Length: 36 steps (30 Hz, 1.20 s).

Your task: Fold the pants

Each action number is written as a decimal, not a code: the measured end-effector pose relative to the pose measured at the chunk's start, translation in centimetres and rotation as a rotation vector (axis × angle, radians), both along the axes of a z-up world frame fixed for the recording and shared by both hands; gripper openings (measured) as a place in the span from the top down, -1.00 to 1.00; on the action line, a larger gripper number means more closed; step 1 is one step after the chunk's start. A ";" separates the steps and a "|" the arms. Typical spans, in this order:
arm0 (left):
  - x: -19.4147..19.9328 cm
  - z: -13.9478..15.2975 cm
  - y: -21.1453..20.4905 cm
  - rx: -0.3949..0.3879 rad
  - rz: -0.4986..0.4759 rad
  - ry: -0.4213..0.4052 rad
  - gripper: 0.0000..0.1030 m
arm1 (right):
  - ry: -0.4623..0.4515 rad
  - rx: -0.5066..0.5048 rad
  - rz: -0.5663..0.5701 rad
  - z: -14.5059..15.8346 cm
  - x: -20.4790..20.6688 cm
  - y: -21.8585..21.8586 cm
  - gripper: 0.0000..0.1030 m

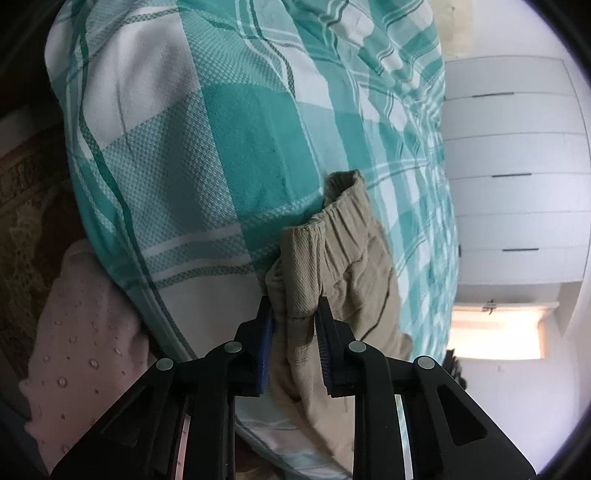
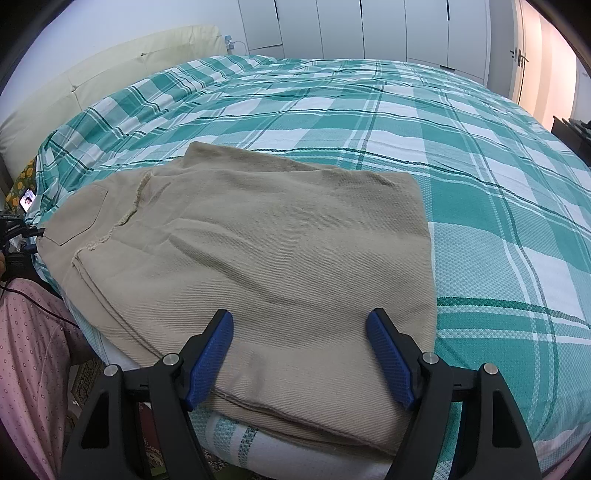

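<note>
Beige pants (image 2: 258, 254) lie folded flat on the green-and-white checked bed cover (image 2: 480, 192), near the bed's front edge. My right gripper (image 2: 299, 325) is open, its blue pads over the near edge of the pants, holding nothing. In the left wrist view my left gripper (image 1: 293, 310) is shut on the elastic waistband end of the pants (image 1: 332, 258), which bunches up between its fingers at the bed's edge. The left gripper shows small at the far left of the right wrist view (image 2: 18, 232).
White wardrobe doors (image 2: 369, 26) stand beyond the bed. A cream headboard (image 2: 110, 70) is at the far left. The person's pink dotted clothing (image 2: 26, 350) is at the left by the bed edge. A patterned rug (image 1: 26, 206) lies on the floor.
</note>
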<state>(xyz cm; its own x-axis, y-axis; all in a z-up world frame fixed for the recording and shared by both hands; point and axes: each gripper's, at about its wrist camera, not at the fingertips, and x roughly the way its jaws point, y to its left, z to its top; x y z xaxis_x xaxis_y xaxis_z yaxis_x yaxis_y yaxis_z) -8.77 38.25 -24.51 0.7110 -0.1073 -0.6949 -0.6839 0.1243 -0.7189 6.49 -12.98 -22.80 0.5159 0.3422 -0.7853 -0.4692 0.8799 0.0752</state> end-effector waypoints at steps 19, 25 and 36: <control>0.5 3.9 -0.5 0.066 -0.020 -0.066 0.70 | -0.001 -0.001 0.001 0.0 -0.2 0.2 -0.49; 1.5 7.9 -1.9 0.147 -0.069 -0.117 0.71 | -0.001 0.000 0.003 0.1 -0.2 0.2 -0.49; 11.5 20.5 -17.4 0.568 -0.514 -0.214 0.71 | 0.012 0.005 0.005 1.1 -0.4 0.1 -0.49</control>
<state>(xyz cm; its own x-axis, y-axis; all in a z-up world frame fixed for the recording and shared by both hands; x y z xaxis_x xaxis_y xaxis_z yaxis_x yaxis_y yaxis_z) 2.68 20.82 -3.98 0.7932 -0.1283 -0.5953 -0.2953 0.7739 -0.5602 6.12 -12.84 -21.68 0.5045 0.3484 -0.7900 -0.4727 0.8771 0.0850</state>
